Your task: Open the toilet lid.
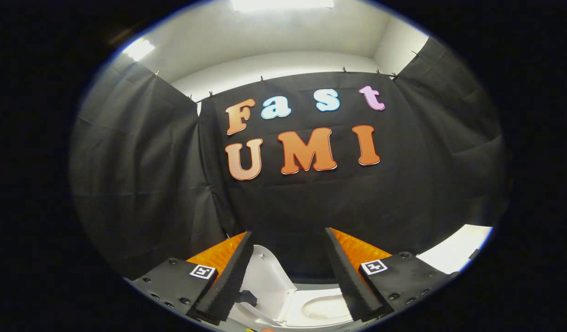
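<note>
— Two fingers (pixel 228 276), spread wide, nothing between them: the gripper (pixel 288 276) is released. Where's the lid?

— The toilet lid (pixel 267 276) looks already raised, standing tilted just ahead of the left finger, with the seat (pixel 325 306) and bowl exposed beside it.

— So what's left?

— Probably little. Keep the fingers apart, back off straight, and avoid brushing the lid, so it doesn't drop.

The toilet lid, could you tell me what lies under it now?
The raised toilet lid uncovers the white seat and bowl opening. The open gripper jaws hide the seat's sides.
</note>
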{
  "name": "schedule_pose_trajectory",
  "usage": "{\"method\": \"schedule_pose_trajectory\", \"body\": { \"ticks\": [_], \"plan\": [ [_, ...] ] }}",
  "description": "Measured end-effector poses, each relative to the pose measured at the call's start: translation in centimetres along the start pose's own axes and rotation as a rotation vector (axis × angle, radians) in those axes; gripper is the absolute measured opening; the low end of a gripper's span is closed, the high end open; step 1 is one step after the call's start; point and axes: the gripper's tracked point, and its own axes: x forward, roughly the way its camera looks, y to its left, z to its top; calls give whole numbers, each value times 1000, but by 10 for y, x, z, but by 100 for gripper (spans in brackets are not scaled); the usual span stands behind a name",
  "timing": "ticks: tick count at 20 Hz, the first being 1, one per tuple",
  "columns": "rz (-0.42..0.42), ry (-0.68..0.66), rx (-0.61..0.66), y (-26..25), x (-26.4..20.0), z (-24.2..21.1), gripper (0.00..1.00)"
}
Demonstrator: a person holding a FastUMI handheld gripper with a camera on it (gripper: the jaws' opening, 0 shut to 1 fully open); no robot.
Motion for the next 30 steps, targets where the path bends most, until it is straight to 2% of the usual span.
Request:
{"method": "schedule_pose_trajectory", "body": {
  "ticks": [16,19,30],
  "plan": [
    [43,-11,11,15,-4,7,99],
    [63,-56,72,20,-8,23,99],
    [33,-39,67,13,-10,18,98]
  ]
}}
